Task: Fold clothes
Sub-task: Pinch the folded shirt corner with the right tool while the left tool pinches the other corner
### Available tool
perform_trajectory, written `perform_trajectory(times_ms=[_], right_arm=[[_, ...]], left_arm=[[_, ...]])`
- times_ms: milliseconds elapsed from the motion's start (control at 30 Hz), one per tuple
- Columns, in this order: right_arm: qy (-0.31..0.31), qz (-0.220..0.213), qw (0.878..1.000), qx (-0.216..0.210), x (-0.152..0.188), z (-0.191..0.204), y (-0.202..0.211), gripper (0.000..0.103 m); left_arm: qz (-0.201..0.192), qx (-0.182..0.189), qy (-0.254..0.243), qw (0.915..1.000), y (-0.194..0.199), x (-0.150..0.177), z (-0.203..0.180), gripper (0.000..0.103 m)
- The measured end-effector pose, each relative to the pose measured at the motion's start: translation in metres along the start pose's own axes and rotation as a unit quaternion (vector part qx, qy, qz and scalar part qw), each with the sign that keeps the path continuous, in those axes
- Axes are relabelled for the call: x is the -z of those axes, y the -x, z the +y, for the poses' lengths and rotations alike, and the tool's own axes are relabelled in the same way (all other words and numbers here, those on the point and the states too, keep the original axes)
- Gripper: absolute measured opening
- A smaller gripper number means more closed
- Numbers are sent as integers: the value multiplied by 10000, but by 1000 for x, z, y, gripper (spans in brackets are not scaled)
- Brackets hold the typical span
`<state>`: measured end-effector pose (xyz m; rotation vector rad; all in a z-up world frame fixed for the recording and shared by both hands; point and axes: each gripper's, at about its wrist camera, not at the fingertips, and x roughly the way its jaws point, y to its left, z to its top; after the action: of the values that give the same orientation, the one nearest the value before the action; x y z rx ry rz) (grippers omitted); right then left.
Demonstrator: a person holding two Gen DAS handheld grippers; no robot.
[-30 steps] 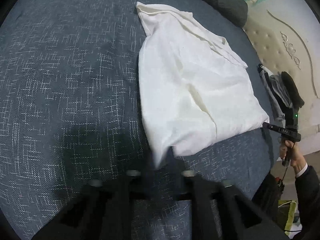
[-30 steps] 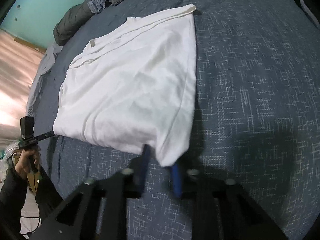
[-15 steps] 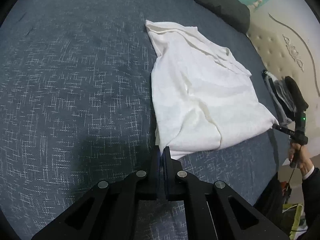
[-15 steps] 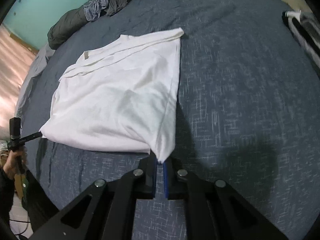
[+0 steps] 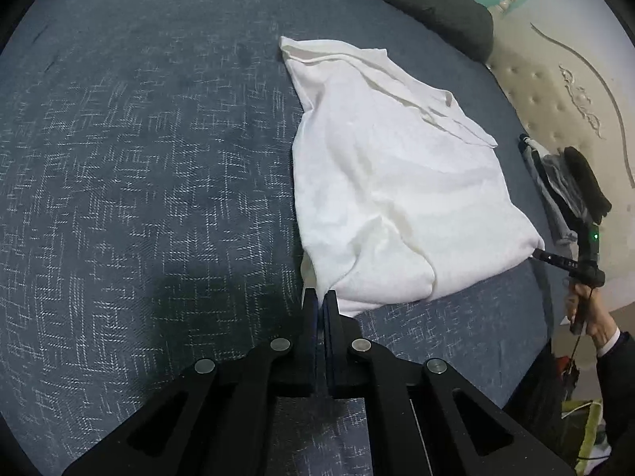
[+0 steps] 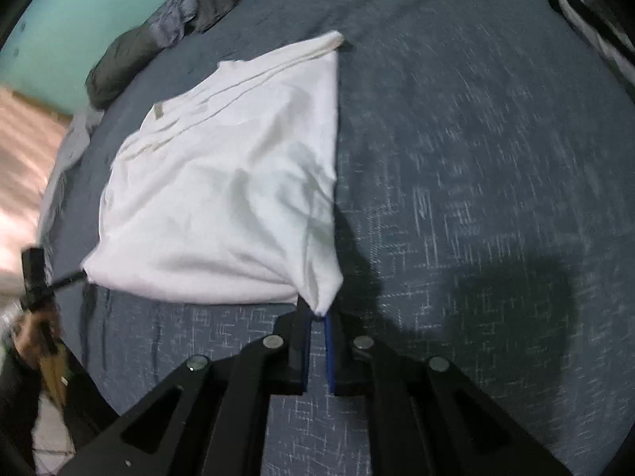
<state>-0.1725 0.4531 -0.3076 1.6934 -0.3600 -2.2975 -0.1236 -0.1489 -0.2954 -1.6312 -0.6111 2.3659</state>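
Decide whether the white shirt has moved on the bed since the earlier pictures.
Yes. The shirt has shifted right, away from the dark stain on the bed cover, in the left wrist view.

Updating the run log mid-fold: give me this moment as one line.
left gripper: shut on white T-shirt corner | right gripper: opening, other corner between fingers | shirt on blue bedspread

The left gripper [image 5: 320, 297] is made of flat black bars, and four round silver screws are seen across them. Thin blue pads [image 5: 316, 317] are set on the inside of its fingers. The right gripper [image 6: 317, 315] is built the same way, black with silver screws and blue pads [image 6: 328, 337]. A small green light is seen on its handle. A dark sleeve [image 5: 619, 361] with a white cuff is worn.
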Motion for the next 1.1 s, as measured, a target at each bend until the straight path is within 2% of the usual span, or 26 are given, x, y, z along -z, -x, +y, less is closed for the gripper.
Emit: perform_trajectory(times_ms=[133, 167, 233, 267, 300, 433, 600, 700, 833, 1100], right_arm=[[143, -49, 9997, 196, 0, 11, 9, 25], [120, -97, 9991, 383, 0, 13, 13, 31], [35, -242, 9972, 711, -1, 17, 20, 32], [-13, -353, 9968, 713, -1, 21, 24, 32], [32, -435, 9973, 585, -1, 31, 28, 32], [803, -140, 9967, 12, -3, 109, 13, 32], [1698, 436, 9834, -472, -3, 211, -37, 32], [1921, 668, 9760, -773, -2, 262, -70, 32], [1876, 873, 9731, -1017, 1, 304, -99, 32], [1837, 885, 9753, -845, 2, 341, -120, 32]], left_arm=[[4, 25, -14, 10000, 0, 3, -2, 2], [0, 27, -11, 10000, 0, 3, -2, 2], [-12, 36, -38, 10000, 2, 3, -3, 2], [-19, 41, -51, 10000, 3, 3, -4, 2], [-25, 45, -64, 10000, 4, 3, -4, 2], [-56, 65, -77, 9999, 7, 1, -6, 2], [-99, 88, -155, 9998, 11, 0, -13, 2], [-137, 107, -174, 9997, 14, 0, -14, 2], [-170, 166, -167, 9996, 16, -1, -12, 2], [-253, 336, -213, 9989, 19, -5, -15, 2]])
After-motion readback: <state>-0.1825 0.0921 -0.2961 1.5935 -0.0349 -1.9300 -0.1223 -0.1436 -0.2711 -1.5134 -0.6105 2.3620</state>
